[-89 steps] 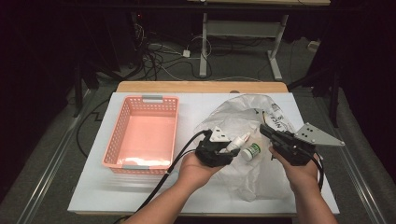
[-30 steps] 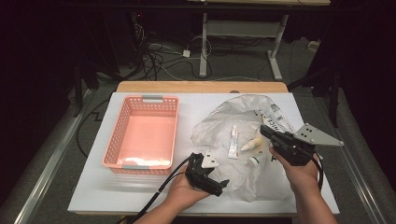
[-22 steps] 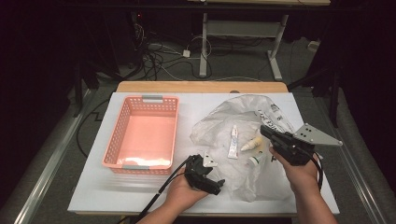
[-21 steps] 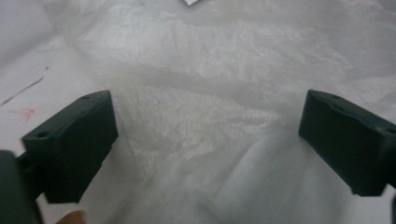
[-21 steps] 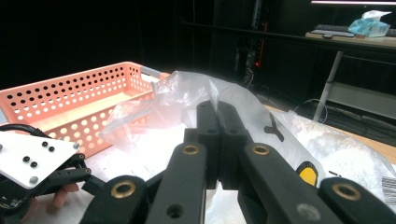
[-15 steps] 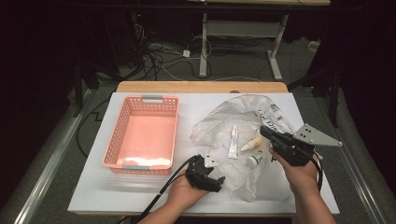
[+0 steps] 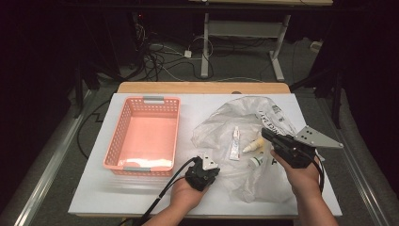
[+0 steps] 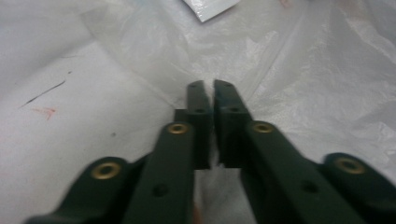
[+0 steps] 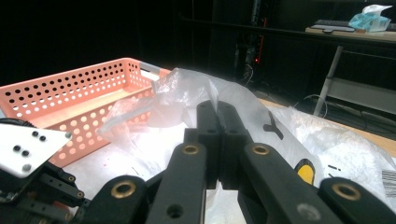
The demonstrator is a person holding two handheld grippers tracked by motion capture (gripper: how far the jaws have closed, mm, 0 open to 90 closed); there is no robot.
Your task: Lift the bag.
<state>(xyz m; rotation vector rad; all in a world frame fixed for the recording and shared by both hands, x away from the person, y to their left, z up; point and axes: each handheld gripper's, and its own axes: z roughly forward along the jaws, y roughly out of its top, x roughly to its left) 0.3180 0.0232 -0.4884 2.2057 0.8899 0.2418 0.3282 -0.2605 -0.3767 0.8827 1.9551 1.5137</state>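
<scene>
- Now the left hand-held gripper has just closed, pinching the near edge of the clear plastic bag on the bench.
- Right hand-held gripper clamps bag film, lifted beside the pink basket.

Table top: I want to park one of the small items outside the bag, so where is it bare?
Bare table lies in front of the pink basket, and behind the plastic bag beside the basket's far end. The right half is crowded: bag, tube, both grippers.

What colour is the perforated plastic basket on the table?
The perforated plastic basket is salmon pink, clearest in the high view.
</scene>
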